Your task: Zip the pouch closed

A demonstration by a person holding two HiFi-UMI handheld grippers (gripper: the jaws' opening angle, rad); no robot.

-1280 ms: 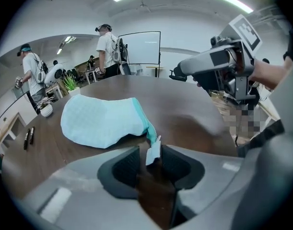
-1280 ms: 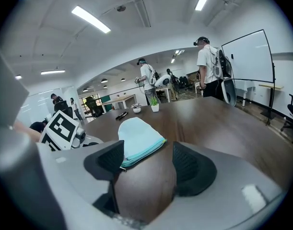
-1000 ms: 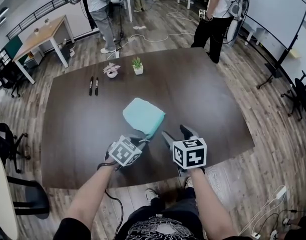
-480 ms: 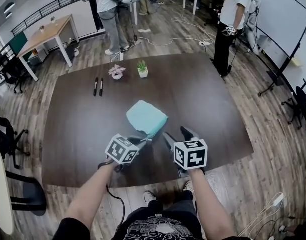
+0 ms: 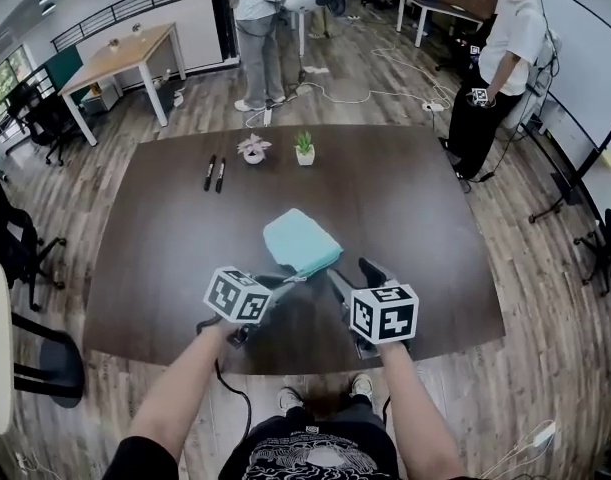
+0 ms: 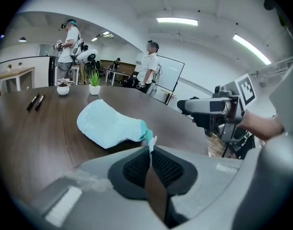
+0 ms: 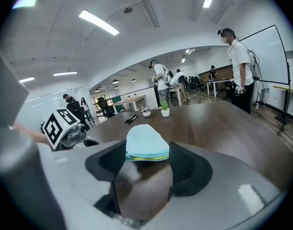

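Teal pouch (image 5: 300, 240) lies on the table (image 5: 415, 198), front-centre, long axis running away from both grippers. Left gripper (image 6: 150, 152) is pinched shut on the zipper pull (image 6: 150, 141) at the pouch's near corner. Right gripper (image 7: 147, 153) has its jaws apart and just been closing, with the pouch's near end between them and no clear squeeze.

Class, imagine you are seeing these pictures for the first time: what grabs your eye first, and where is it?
A light-blue pouch lies near the front edge of the dark table. The left gripper is shut on the zip pull at the pouch's near corner. The right gripper sits just to the pouch's right with its jaws apart.
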